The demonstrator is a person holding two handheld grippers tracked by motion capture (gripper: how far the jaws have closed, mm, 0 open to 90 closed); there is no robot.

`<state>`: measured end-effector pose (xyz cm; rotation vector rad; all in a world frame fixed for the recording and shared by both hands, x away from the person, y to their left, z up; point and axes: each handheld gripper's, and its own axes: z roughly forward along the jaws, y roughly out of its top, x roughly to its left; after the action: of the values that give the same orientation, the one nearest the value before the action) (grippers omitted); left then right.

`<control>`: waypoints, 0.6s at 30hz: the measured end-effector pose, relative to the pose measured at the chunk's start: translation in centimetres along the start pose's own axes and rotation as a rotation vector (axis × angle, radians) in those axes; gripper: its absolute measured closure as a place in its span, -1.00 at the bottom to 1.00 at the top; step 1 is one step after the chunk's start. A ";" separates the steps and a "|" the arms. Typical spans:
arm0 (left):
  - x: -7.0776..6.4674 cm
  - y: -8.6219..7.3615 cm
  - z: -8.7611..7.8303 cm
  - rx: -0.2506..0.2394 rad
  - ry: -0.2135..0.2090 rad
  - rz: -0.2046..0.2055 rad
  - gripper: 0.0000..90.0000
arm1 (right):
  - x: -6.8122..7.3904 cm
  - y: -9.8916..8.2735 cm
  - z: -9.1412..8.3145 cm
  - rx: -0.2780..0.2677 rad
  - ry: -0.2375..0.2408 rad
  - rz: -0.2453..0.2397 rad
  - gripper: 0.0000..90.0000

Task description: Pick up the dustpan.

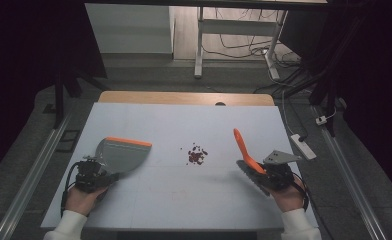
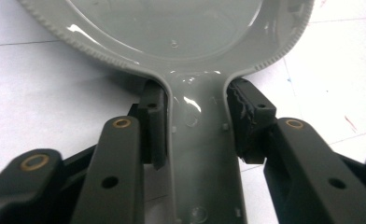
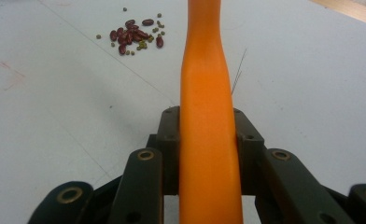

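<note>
A grey dustpan point(image 1: 123, 154) with an orange front lip lies on the white table point(image 1: 184, 120) at the left. My left gripper point(image 1: 108, 176) is shut on its grey handle point(image 2: 202, 140), with both pads pressing the handle's sides just behind the pan point(image 2: 172, 28). At the right, my right gripper point(image 1: 261, 171) is shut on the orange handle point(image 3: 204, 70) of a small brush point(image 1: 243, 145), whose grey bristles point(image 1: 249, 176) point down toward the table. A small heap of dark red and greenish beans point(image 1: 197, 155) lies mid-table between the two tools, at the upper left of the right gripper view point(image 3: 134, 35).
A wooden strip point(image 1: 184, 97) borders the table's far edge. A white power strip point(image 1: 303, 146) hangs off the right side. Beyond the table stand desk legs with loose cables point(image 1: 244, 47) on the floor. Metal rails run along both sides.
</note>
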<state>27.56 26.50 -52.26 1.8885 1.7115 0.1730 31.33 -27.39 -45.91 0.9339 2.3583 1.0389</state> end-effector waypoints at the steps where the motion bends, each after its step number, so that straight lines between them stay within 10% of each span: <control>1: 0.1 0.0 0.0 0.000 -0.006 -0.004 0.37 | 0.0 0.0 0.0 0.003 -0.001 0.000 0.54; 18: 0.7 -0.1 -0.4 -0.037 -0.039 0.018 0.38 | -0.1 0.0 -0.2 -0.003 -0.005 -0.001 0.55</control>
<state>27.42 27.32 -52.16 1.8691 1.6553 0.1730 31.31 -27.56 -45.80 0.9332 2.3517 1.0383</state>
